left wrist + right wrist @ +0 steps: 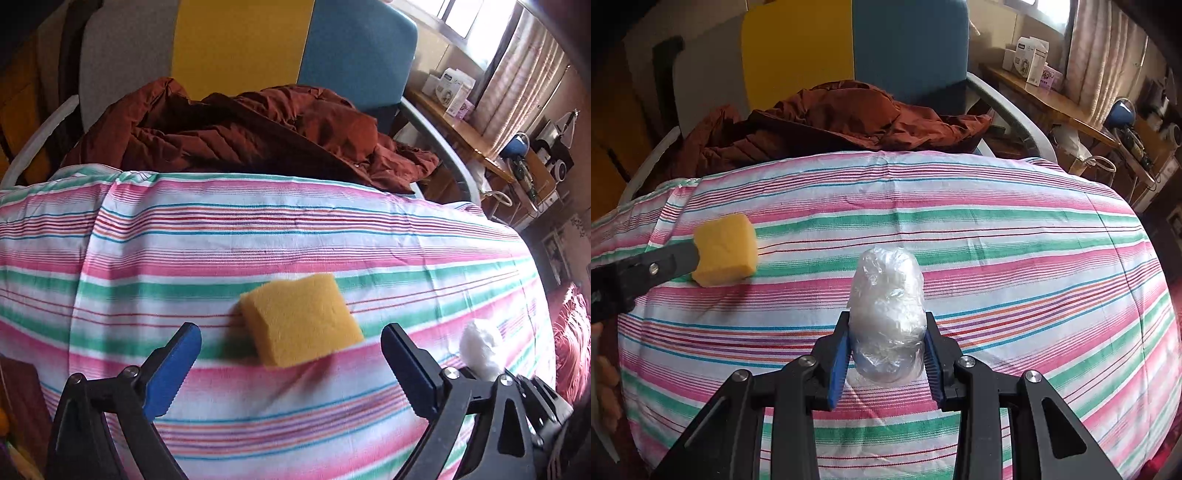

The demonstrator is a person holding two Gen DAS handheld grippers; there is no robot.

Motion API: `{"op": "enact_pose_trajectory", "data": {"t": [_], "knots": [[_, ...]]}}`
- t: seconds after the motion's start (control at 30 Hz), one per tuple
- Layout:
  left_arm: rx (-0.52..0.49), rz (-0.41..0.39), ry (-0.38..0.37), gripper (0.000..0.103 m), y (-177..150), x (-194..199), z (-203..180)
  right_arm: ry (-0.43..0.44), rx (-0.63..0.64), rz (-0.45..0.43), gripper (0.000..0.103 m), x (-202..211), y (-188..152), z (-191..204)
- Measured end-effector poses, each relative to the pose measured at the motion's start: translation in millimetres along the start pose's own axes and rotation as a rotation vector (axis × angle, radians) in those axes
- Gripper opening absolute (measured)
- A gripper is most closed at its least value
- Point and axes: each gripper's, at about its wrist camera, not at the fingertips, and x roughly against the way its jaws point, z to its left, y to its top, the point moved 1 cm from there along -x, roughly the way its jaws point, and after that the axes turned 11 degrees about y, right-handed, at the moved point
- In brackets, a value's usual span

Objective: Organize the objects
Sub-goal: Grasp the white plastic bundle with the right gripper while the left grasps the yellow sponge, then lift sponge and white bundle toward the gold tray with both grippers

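Note:
A yellow sponge block (pixel 299 319) lies on the striped cloth (pixel 258 229). My left gripper (pixel 291 328) is open wide, its blue pads (pixel 173 369) on either side of the sponge's near end and not touching it. In the right wrist view the same sponge (pixel 724 254) sits at the left with one black left finger (pixel 676 258) beside it. My right gripper (pixel 886 315) is shut on a clear plastic-wrapped bundle (pixel 886 306), which stands out ahead of the pads over the cloth. That bundle (pixel 480 349) shows white at the lower right of the left wrist view.
A rust-brown jacket (pixel 240 133) is heaped at the far edge of the cloth, against a chair with grey, yellow and blue panels (pixel 236 44). A wooden desk with boxes (pixel 454 122) stands to the right. A red fringed cloth (pixel 569 343) hangs at the right edge.

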Motion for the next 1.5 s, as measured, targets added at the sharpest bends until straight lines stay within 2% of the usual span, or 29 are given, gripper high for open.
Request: {"op": "enact_pose_trajectory", "data": {"t": [0.23, 0.27, 0.3, 0.33, 0.4, 0.5, 0.77, 0.97, 1.17, 1.33, 1.5], "knots": [[0.000, 0.045, 0.017, 0.100, 10, -32, -15, 0.000, 0.018, -0.011, 0.036, 3, 2, 3], [0.004, 0.061, 0.025, 0.097, 10, -38, -15, -0.003, 0.023, -0.011, 0.036, 3, 2, 4], [0.009, 0.080, 0.035, 0.082, 8, -42, -12, -0.005, 0.027, -0.010, 0.036, 3, 2, 4], [0.015, 0.084, 0.036, 0.082, 6, -43, -9, -0.005, 0.030, -0.008, 0.036, 2, 2, 5], [-0.006, 0.067, 0.012, 0.069, 0, -36, -6, -0.006, 0.031, 0.000, 0.036, 0, 1, 3], [-0.041, 0.059, 0.002, 0.065, -17, -21, 2, 0.004, 0.039, 0.015, 0.036, -5, -2, 4], [-0.119, -0.002, 0.056, 0.064, -86, 23, 22, 0.088, 0.144, 0.048, 0.036, -12, -12, 32], [-0.153, -0.063, 0.083, 0.064, -123, 52, 27, 0.138, 0.206, 0.080, 0.036, -19, -23, 50], [-0.168, -0.137, 0.072, 0.064, -137, 88, 32, 0.165, 0.234, 0.095, 0.036, -22, -28, 59], [-0.172, -0.189, 0.064, 0.064, -144, 118, 42, 0.141, 0.269, 0.136, 0.036, -32, -37, 68], [-0.163, -0.227, 0.064, 0.064, -154, 141, 59, 0.118, 0.271, 0.137, 0.036, -29, -38, 72]]}}
